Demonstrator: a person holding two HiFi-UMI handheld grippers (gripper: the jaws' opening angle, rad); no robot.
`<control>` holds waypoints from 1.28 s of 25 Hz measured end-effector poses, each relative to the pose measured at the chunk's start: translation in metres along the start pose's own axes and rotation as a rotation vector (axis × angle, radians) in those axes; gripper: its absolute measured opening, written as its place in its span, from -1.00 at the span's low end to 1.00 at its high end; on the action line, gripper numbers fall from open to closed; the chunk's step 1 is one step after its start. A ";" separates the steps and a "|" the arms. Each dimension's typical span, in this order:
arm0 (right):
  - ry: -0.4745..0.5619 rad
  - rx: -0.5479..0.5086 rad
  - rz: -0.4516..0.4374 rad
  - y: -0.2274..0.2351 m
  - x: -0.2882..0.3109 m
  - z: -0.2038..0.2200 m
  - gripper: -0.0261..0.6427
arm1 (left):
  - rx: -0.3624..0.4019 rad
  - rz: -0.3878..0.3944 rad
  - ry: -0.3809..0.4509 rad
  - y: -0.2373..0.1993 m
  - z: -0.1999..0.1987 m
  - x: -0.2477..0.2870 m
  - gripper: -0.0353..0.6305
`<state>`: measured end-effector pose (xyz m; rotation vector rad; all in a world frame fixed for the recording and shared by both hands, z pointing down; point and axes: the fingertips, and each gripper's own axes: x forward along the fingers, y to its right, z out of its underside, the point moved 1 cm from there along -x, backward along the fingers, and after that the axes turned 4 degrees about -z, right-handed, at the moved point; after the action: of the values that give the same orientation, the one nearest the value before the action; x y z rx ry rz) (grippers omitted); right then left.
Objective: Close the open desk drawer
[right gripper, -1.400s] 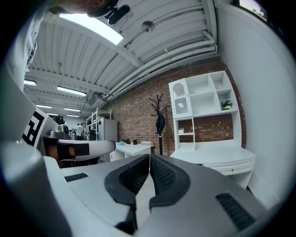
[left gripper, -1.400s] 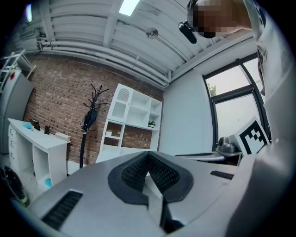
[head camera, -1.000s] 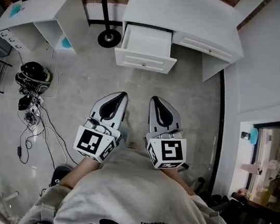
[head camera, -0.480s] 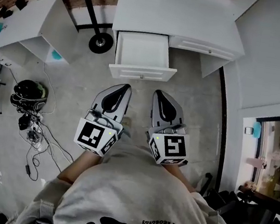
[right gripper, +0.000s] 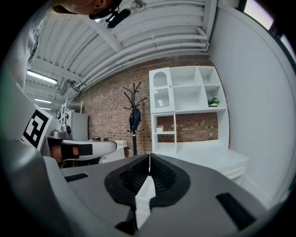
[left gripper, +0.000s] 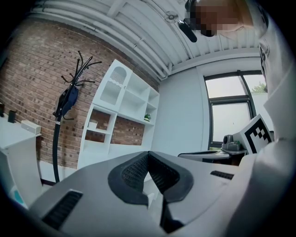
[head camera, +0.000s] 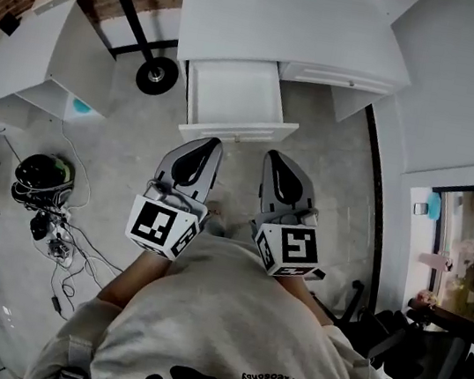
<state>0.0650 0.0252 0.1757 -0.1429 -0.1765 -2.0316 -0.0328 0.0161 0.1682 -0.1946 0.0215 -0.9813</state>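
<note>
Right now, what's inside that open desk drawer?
The drawer shows only a bare white bottom, with nothing visible in it. Its rear end is covered by the desk.

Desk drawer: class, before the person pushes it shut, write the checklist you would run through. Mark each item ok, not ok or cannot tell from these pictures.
1. The drawer stands pulled out of the desk: ok.
2. Nothing pokes above the drawer's walls that could jam it: ok.
3. The left tool is shut with nothing between its jaws: ok.
4. The right tool is shut with nothing between its jaws: ok.
5. Both tools point toward the drawer front: ok.
6. The tool tips touch the drawer front: cannot tell. In the head view they lie close to it, but contact does not show.
</note>
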 end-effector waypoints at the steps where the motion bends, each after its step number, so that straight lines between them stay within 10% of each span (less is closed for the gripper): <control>1: -0.007 0.000 0.001 0.003 0.005 0.001 -0.83 | -0.006 -0.001 -0.005 -0.004 0.002 0.004 -0.84; 32: -0.213 -0.064 -0.252 0.055 0.156 0.123 -0.83 | -0.040 -0.076 -0.115 -0.083 0.128 0.099 -0.84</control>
<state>0.0475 -0.1132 0.3272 -0.3951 -0.2741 -2.2723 -0.0324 -0.0911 0.3156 -0.2907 -0.0723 -1.0447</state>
